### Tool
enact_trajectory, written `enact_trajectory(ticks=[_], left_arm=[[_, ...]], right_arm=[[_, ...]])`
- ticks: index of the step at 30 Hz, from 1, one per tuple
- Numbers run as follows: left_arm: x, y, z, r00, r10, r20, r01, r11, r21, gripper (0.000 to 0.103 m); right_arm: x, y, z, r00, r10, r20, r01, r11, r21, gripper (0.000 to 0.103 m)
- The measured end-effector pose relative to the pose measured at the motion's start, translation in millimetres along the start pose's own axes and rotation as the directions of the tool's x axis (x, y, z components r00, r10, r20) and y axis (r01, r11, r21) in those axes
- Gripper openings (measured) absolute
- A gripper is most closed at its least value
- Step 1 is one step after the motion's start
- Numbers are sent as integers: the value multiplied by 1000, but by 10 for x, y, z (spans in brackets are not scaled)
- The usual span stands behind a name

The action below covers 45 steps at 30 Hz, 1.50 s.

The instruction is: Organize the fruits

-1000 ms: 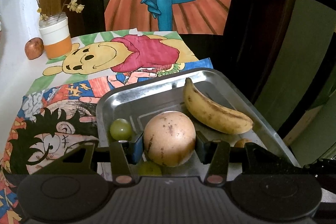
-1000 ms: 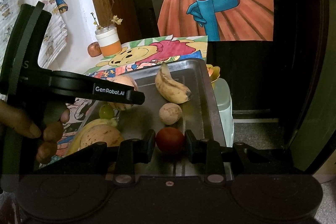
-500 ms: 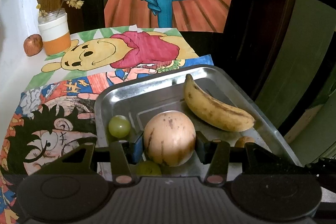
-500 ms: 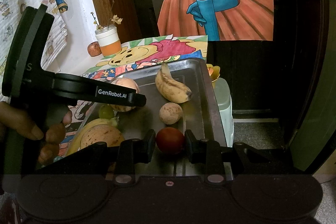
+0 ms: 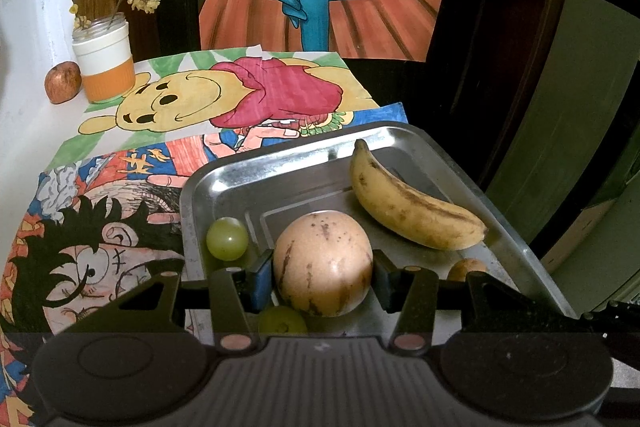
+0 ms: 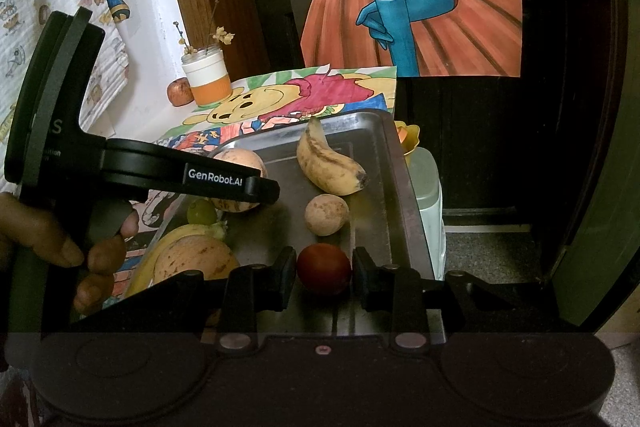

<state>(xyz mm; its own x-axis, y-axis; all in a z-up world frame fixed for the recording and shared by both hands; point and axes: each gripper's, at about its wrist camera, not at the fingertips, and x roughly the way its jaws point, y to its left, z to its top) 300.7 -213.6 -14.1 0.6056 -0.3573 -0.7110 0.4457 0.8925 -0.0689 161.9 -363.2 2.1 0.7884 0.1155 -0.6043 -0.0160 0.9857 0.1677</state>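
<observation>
My left gripper [image 5: 323,277] is shut on a round tan fruit [image 5: 323,263] with brown streaks, held low over the left part of the steel tray [image 5: 520,259]. The right wrist view shows that gripper [image 6: 264,189] from the side, with a person's hand [image 6: 60,247] on its handle. My right gripper [image 6: 325,273] has a small red fruit [image 6: 324,269] between its pads at the tray's near edge. Its jaws are opening, and the pads are still against the fruit's sides. In the tray lie a spotted banana [image 5: 408,203], two green grapes [image 5: 227,239], and a small tan fruit [image 6: 326,214].
A second banana [image 6: 160,259] and another tan fruit [image 6: 196,259] lie at the tray's near left. Coloured drawings [image 5: 224,95] cover the table. A jar with twigs [image 5: 105,63] and a reddish fruit [image 5: 62,82] stand at the back left. The tray's right rim overhangs a pale bin [image 6: 430,195].
Both grippers have stayed where they were, each with its fruit. The right pads stand a hair wider apart than before.
</observation>
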Motion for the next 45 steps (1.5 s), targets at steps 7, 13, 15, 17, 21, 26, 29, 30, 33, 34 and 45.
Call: enact_trajectory(ticks=[7, 13, 15, 17, 21, 26, 29, 30, 33, 34, 45], left_arm=[[-20, 9, 11, 1000, 7, 11, -7, 1000, -2, 55], [-58, 6, 32, 1000, 7, 21, -7, 1000, -3, 59], [-69, 6, 35, 1000, 6, 24, -6, 1000, -3, 60], [-79, 10, 34, 1000, 6, 25, -6, 1000, -5, 61], [-117, 26, 39, 999, 7, 33, -7, 1000, -14, 66], [-193, 47, 44, 999, 12, 52, -11, 1000, -23, 72], [-252, 66, 37, 998, 17, 66, -14, 999, -33, 78], [-275, 75, 33, 997, 18, 72, -15, 999, -38, 81], [-336, 105, 24, 996, 26, 83, -21, 998, -54, 85], [-356, 117, 20, 996, 29, 87, -24, 998, -59, 86], [-636, 240, -47, 983, 81, 163, -62, 991, -115, 103]], right_arm=[[6, 2, -2, 1000, 0, 0, 0, 1000, 1, 35], [3, 0, 2, 1000, 1, 1, -1, 1000, 1, 39], [4, 2, -1, 1000, 2, 1, -2, 1000, 2, 40], [-1, 11, -6, 1000, 1, 3, -1, 1000, 3, 41], [-20, 19, -11, 1000, 3, 9, -3, 1000, 5, 45], [-67, 38, -6, 1000, 0, 19, 0, 1000, 5, 51], [-96, 56, -3, 1000, -6, 28, 6, 1000, 2, 56], [-104, 60, 0, 1000, -6, 31, 6, 1000, 1, 59], [-133, 86, 8, 999, -5, 38, 5, 1000, -3, 63], [-143, 95, 10, 999, -4, 39, 4, 1000, -4, 64], [-250, 208, 43, 998, -16, 67, 17, 1000, -20, 91]])
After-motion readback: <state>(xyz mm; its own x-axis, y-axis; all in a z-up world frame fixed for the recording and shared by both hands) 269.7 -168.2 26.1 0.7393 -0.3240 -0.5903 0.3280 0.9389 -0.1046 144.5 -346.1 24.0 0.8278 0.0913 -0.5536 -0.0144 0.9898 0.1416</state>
